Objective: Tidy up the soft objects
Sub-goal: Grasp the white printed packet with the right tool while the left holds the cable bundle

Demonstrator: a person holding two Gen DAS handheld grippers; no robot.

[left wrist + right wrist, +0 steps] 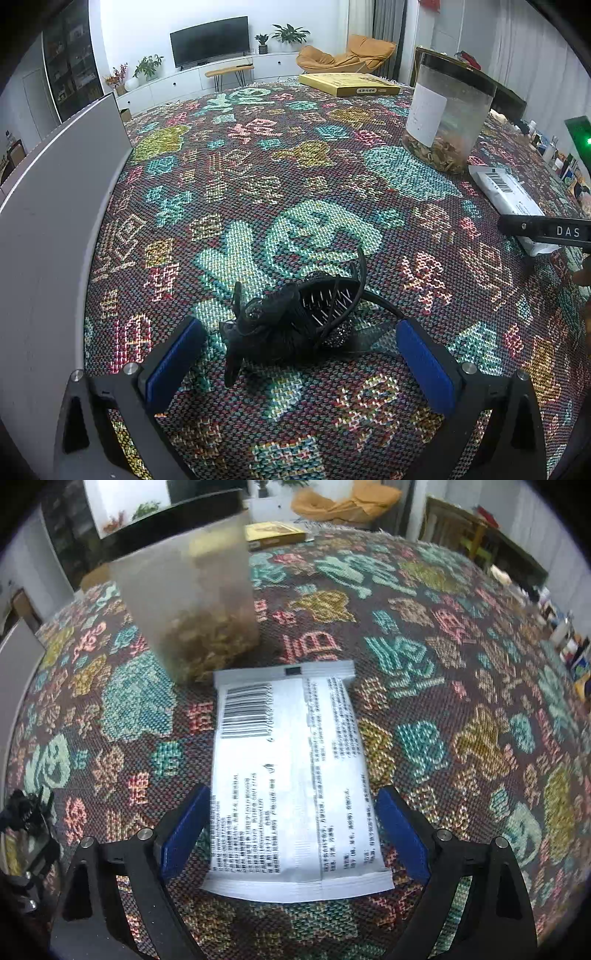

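A black hair accessory with a comb and bow (291,325) lies on the patterned tablecloth between the blue pads of my open left gripper (299,354); the pads stand apart from it on both sides. It also shows at the left edge of the right wrist view (26,808). A white soft packet with a barcode (291,775) lies flat between the pads of my open right gripper (291,834), which straddles its near end. The packet also shows in the left wrist view (509,195), with the right gripper's black body (543,230) over it.
A clear plastic jar with dried pieces at the bottom (447,114) stands just beyond the packet, also seen in the right wrist view (195,602). A yellow flat box (347,84) lies at the far table edge. A grey panel (48,206) rises along the left side.
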